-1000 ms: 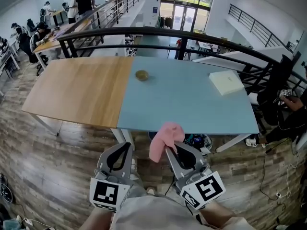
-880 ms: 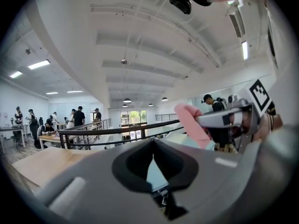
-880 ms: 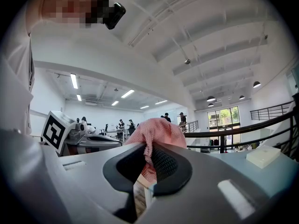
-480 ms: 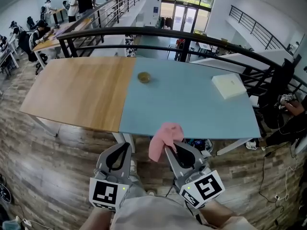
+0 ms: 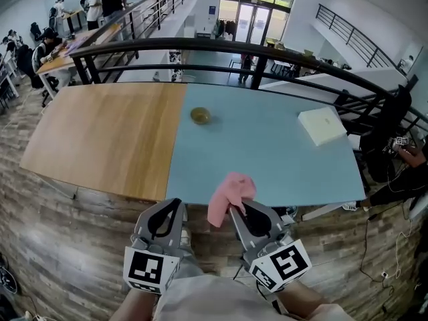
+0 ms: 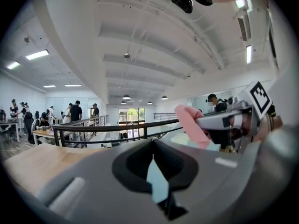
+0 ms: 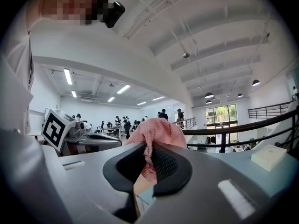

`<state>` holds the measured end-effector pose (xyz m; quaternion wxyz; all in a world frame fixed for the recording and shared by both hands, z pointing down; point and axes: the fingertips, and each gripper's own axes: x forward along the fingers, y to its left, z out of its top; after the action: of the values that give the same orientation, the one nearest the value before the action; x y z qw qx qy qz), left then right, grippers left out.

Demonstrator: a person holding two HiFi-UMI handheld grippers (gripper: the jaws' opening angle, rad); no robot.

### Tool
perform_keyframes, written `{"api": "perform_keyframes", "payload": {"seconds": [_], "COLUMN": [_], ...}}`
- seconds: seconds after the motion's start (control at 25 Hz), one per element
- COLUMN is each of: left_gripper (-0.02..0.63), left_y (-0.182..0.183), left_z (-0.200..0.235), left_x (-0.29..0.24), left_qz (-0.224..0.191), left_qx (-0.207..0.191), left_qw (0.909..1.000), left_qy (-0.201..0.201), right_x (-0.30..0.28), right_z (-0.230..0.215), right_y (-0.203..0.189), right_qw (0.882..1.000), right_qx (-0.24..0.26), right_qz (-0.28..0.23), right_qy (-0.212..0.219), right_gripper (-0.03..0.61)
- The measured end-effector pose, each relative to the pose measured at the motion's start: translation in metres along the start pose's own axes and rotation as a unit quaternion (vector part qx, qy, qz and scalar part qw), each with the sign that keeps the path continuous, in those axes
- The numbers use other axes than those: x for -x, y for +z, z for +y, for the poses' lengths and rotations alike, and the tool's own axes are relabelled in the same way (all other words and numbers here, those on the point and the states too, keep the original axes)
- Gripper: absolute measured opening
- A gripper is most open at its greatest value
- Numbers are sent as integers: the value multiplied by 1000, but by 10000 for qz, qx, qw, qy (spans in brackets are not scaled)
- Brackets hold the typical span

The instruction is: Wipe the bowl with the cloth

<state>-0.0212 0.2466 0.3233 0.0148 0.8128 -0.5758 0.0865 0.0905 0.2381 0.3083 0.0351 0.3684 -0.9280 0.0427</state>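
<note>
Pink cloth (image 5: 229, 194) pinched in right gripper (image 5: 236, 207) jaws; left gripper (image 5: 178, 203) jaws pressed together; bowl (image 5: 200, 116) well beyond.

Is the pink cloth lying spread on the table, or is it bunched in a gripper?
Bunched: the pink cloth is pinched between the jaws of the right gripper, crumpled into a drooping lump.

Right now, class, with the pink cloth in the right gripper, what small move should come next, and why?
Probably reach both grippers forward toward the bowl. The right gripper is shut on the pink cloth, the left gripper is shut and empty; both hang by the near edge of the table, and the bowl sits far up it.
</note>
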Motion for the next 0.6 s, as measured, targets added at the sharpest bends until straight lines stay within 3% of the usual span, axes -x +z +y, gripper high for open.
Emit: {"api": "perform_keyframes", "payload": {"seconds": [0.6], "left_gripper": [3], "left_y": [12], "left_z": [129], "left_x": [-145], "left_qz": [190], "left_qx": [-11], "left_qw": [9991], "left_qy": [-384], "right_x": [-170], "right_z": [-80], "right_y": [19], "right_qw": [9987], "right_qx": [-145], "right_qz": [243], "right_qy": [-420], "right_gripper": [29]}}
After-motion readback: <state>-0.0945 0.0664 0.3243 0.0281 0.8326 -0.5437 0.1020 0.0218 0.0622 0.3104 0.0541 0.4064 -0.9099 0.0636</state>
